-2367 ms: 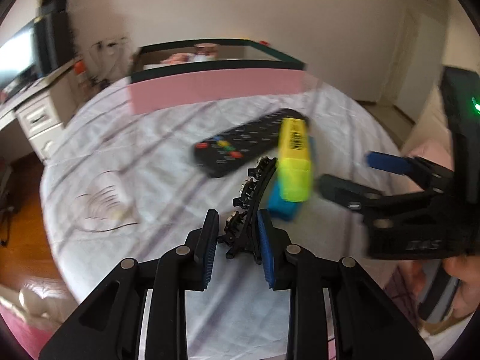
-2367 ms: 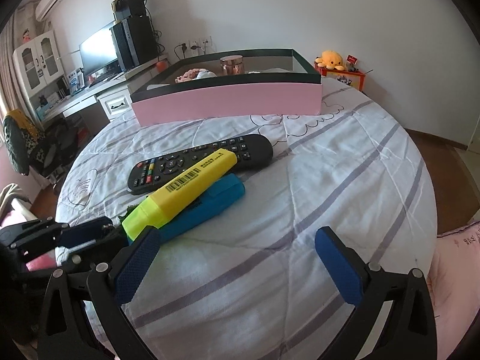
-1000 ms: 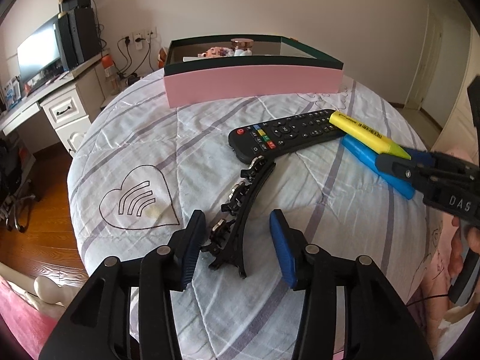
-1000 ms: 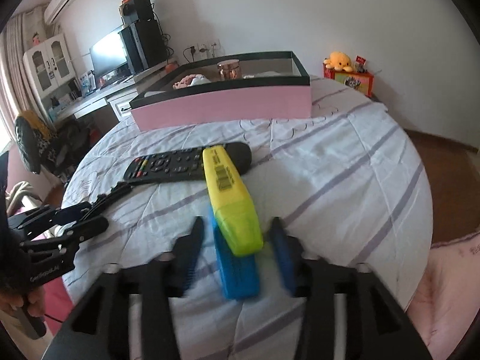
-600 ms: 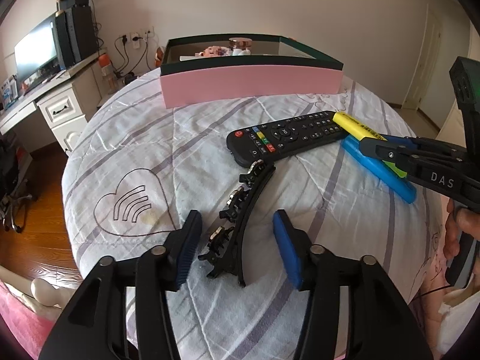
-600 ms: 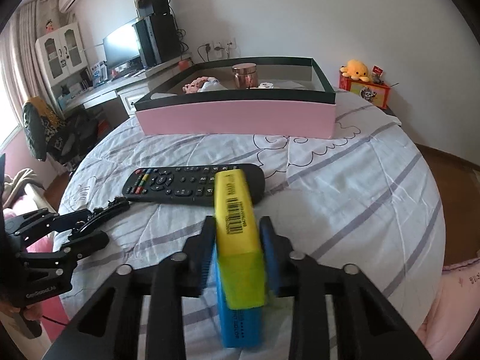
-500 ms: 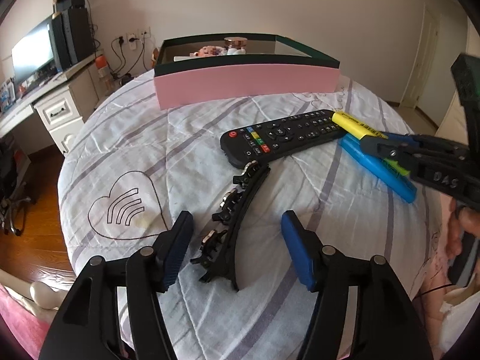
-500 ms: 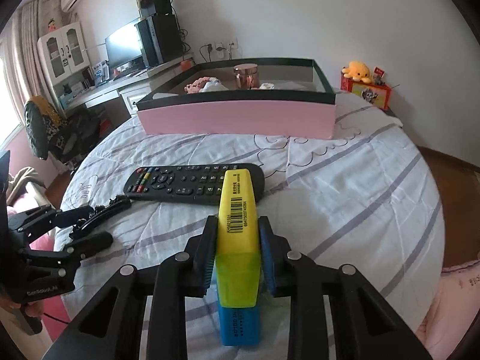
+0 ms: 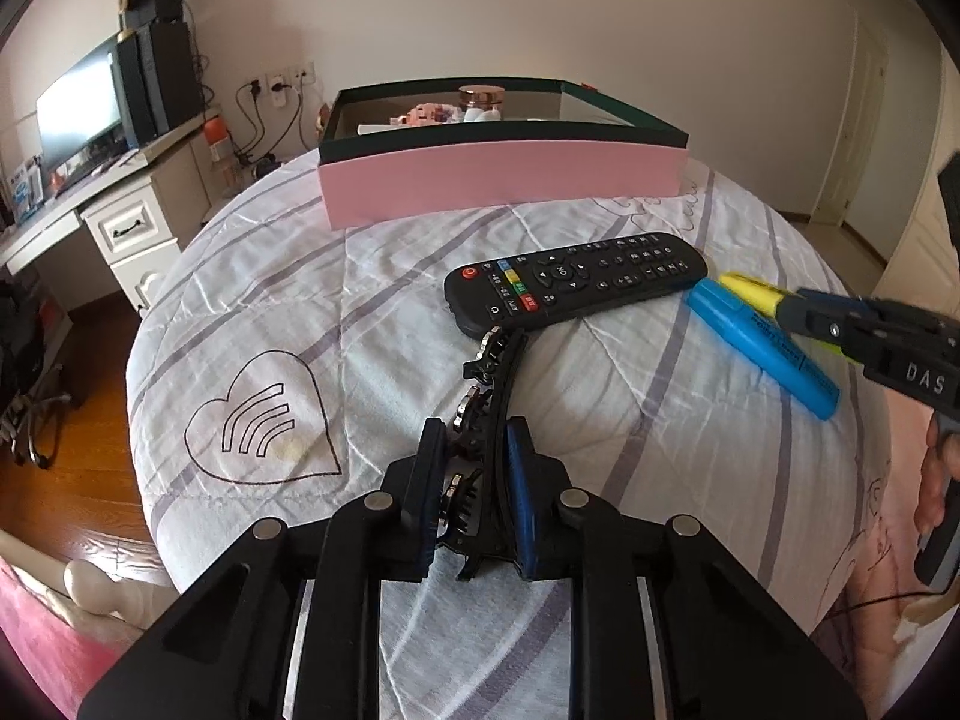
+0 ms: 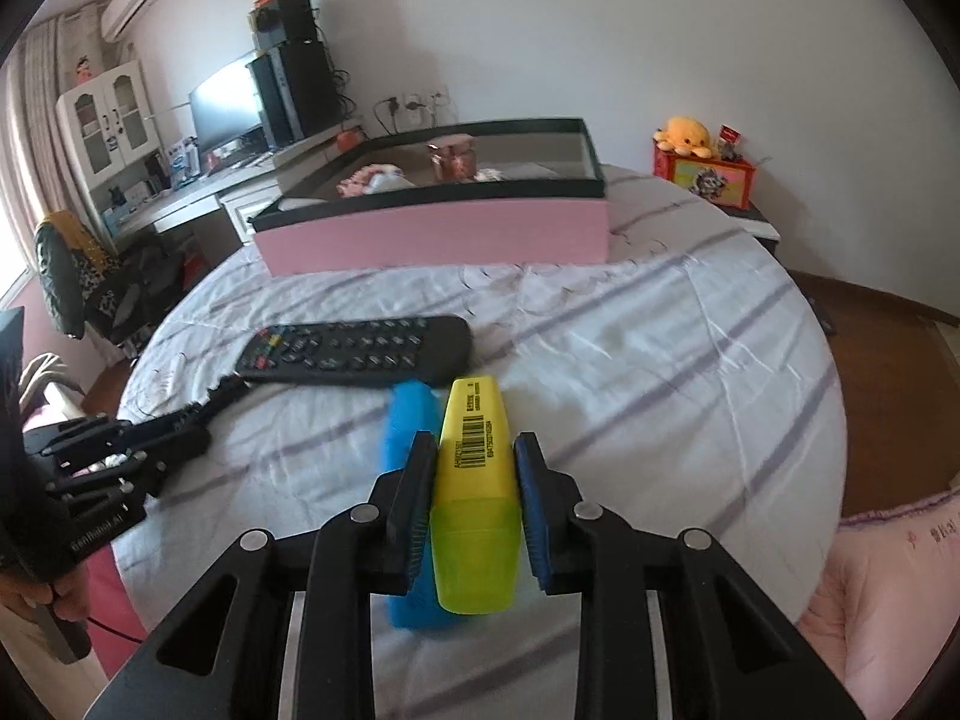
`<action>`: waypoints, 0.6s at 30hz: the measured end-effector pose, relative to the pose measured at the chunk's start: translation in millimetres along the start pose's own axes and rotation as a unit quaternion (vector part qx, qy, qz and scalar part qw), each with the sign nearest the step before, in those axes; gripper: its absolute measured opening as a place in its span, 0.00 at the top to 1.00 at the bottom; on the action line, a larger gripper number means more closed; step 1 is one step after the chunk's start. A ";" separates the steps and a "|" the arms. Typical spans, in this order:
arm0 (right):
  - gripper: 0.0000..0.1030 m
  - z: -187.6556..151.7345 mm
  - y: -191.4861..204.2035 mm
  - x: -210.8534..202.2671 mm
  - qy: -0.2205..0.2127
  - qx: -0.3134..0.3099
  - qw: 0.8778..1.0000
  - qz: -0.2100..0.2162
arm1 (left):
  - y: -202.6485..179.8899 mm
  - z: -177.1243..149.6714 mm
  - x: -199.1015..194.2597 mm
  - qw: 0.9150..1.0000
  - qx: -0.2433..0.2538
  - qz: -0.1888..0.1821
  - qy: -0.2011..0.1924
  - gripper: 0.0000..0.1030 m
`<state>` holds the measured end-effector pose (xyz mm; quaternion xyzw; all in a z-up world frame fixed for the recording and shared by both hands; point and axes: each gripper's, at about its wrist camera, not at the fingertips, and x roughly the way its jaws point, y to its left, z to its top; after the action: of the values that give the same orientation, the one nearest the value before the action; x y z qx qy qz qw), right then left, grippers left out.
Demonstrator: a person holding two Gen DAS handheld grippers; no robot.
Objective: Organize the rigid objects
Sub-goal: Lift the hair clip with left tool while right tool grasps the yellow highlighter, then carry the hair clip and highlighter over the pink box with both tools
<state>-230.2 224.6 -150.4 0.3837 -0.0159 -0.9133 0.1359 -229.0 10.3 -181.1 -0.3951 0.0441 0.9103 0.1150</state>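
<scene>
The clip [image 9: 489,414], a long black toothed hair clip, lies on the white striped bedspread [image 9: 372,324] and is gripped at its near end by the left gripper [image 9: 474,480], whose blue-padded fingers are narrowed against its two sides. Its far end reaches up to the near edge of the remote [image 9: 576,282], where the two appear to touch. Whether the clip is raised off the cloth cannot be told.

The yellow marker [image 10: 477,480] is clamped between the fingers of the right gripper [image 10: 474,480], with its barcode label turned up and its translucent green cap toward the camera. It is tilted above the blue marker [image 10: 405,420], which lies on the bedspread just beside and partly under it, one end close to the remote [image 10: 354,354]. In the left wrist view the yellow marker [image 9: 753,291] is seen jutting from the right gripper [image 9: 798,312], above the far end of the blue marker [image 9: 762,348].

The pink box [image 9: 504,180], dark-rimmed and open on top, is set at the far side of the bed, well apart from the markers and the clip. A copper-coloured jar [image 10: 451,161] and some pale items are seen inside it.

A heart drawing [image 9: 258,420] is printed on the bedspread to the left of the clip.
</scene>
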 end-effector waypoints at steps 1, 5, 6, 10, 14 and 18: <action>0.74 -1.2 -2.8 0.4 0.004 0.001 1.000 -0.005 | -0.9 -0.1 -0.8 1.000 -0.002 0.003 0.000 0.81; 0.74 -7.3 -14.7 3.3 0.017 0.005 1.000 -0.018 | -4.9 -1.0 0.6 1.000 0.006 0.008 0.001 0.81; 0.74 -8.2 -17.5 5.1 0.017 0.009 1.000 -0.015 | -5.2 -1.3 1.4 1.000 0.007 0.009 0.001 0.81; 0.74 -6.5 -17.4 8.2 0.018 0.000 1.000 -0.015 | -5.5 -0.8 2.9 1.000 0.007 0.010 0.001 0.81; 0.74 -5.2 -15.7 10.8 0.015 -0.010 1.000 -0.020 | -6.7 0.0 2.4 1.000 0.005 0.016 0.000 0.81; 0.74 -5.0 -11.7 9.5 0.014 -0.019 0.999 -0.029 | -8.8 0.8 0.3 1.000 0.008 0.023 -0.001 0.81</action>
<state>-235.8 233.8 -162.1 0.3937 0.0146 -0.9116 0.1174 -227.6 19.1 -180.7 -0.3921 0.0610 0.9128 0.0970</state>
